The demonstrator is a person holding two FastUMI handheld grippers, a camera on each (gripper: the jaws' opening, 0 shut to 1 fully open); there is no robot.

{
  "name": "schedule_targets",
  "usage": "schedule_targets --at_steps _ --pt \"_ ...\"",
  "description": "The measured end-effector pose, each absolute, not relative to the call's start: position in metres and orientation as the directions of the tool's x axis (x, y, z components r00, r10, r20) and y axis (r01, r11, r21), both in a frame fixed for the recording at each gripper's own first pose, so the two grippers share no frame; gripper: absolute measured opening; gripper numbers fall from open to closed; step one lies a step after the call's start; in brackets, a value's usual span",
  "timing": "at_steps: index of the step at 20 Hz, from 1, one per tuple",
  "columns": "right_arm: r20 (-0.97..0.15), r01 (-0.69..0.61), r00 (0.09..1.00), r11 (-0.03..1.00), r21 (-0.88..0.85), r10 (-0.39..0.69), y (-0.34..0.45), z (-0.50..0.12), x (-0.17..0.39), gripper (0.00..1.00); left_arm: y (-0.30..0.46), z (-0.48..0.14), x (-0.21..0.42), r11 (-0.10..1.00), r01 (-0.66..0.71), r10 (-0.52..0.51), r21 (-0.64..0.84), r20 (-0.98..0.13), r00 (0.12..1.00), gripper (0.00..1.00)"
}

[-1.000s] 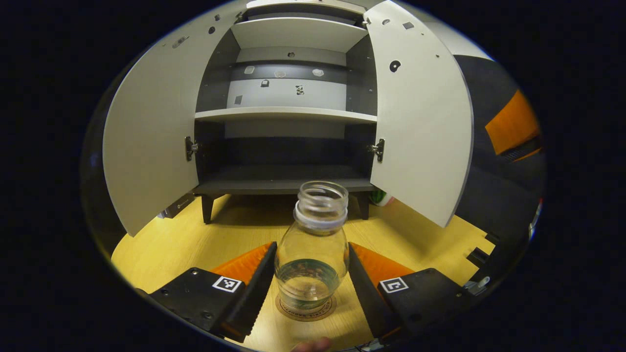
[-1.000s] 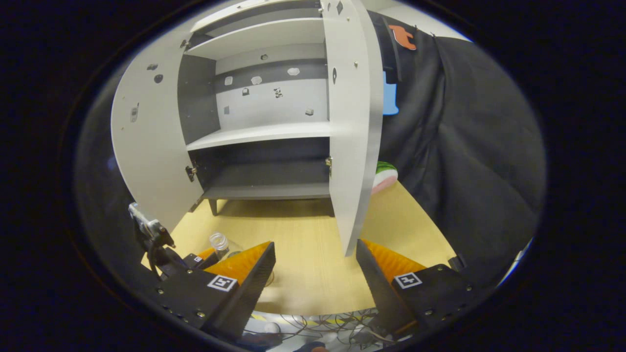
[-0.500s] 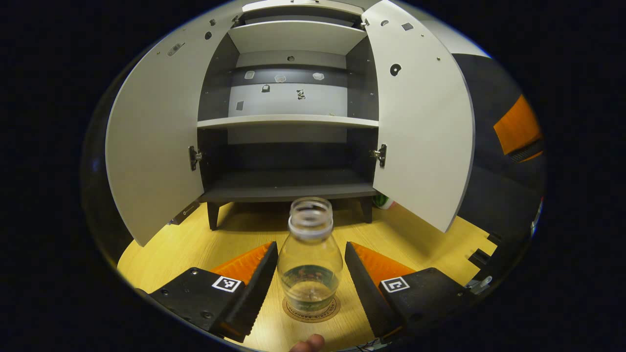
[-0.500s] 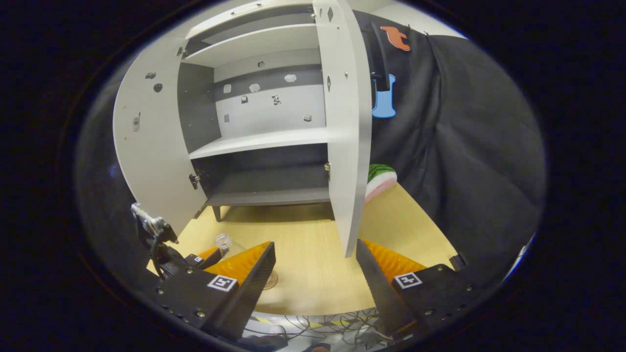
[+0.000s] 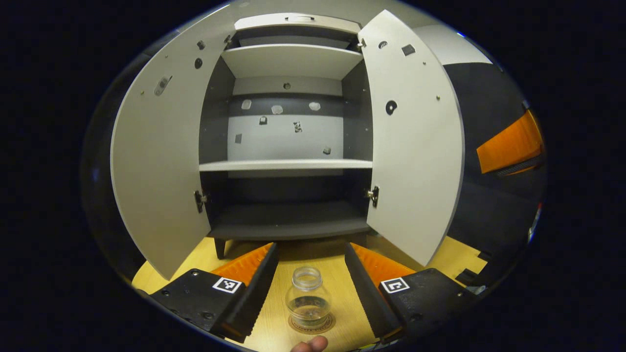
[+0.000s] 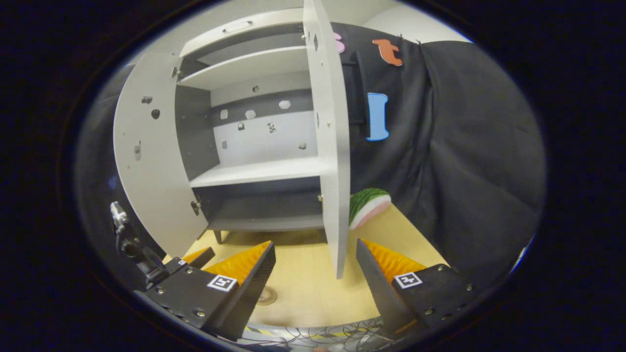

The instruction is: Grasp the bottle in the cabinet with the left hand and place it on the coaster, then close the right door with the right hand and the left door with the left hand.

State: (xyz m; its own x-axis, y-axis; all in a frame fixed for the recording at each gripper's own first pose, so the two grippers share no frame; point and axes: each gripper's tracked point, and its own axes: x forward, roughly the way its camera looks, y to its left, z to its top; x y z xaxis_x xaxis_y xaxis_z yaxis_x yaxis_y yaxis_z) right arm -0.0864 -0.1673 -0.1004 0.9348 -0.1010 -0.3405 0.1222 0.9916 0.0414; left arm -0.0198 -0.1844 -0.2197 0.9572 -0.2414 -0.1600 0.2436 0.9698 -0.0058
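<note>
Left gripper view: the left door [image 5: 161,161] of the cabinet [image 5: 288,146] stands swung wide at the left of the scene, the shelves between the doors bare. The bottle [image 5: 307,298] stands upright on the coaster [image 5: 311,323] on the tabletop [image 5: 337,274], near and low between the spread jaws of the left gripper [image 5: 309,278], which touch nothing. The placing step appears done. The right door [image 5: 411,146] stands wide open at the right.

Right gripper view: the left door [image 6: 146,156] lies far left. The coaster [image 6: 267,295] shows on the tabletop [image 6: 313,278], partly hidden by a finger of the right gripper [image 6: 313,281]; the bottle cannot be made out here. The jaws of the right gripper are spread and empty. The right door [image 6: 328,146] is seen nearly edge-on, its long axis vertical and its free edge pointing toward the camera, just beyond and between the jaws. A watermelon-slice toy [image 6: 368,206] lies on the tabletop behind the door.

Judgement: the right gripper is the nearer to the right door. The coming move turns on the door's outer face lying to the right of that edge, so the push to swing the door shut would come from the right, toward the left.
</note>
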Motion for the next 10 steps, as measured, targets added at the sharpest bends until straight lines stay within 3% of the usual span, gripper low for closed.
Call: schedule_targets --at_steps 5,10 --pt "-0.242 0.136 0.961 0.991 0.005 -0.131 -0.202 -0.048 -0.079 1.0 -0.173 -0.153 -0.007 0.978 0.208 -0.209 -0.026 -0.097 0.973 0.88" --pt "-0.164 0.153 0.975 0.988 -0.008 -0.153 -0.24 -0.011 -0.06 1.0 -0.144 -0.12 -0.001 0.989 0.135 -0.142 -0.065 -0.101 0.985 0.88"
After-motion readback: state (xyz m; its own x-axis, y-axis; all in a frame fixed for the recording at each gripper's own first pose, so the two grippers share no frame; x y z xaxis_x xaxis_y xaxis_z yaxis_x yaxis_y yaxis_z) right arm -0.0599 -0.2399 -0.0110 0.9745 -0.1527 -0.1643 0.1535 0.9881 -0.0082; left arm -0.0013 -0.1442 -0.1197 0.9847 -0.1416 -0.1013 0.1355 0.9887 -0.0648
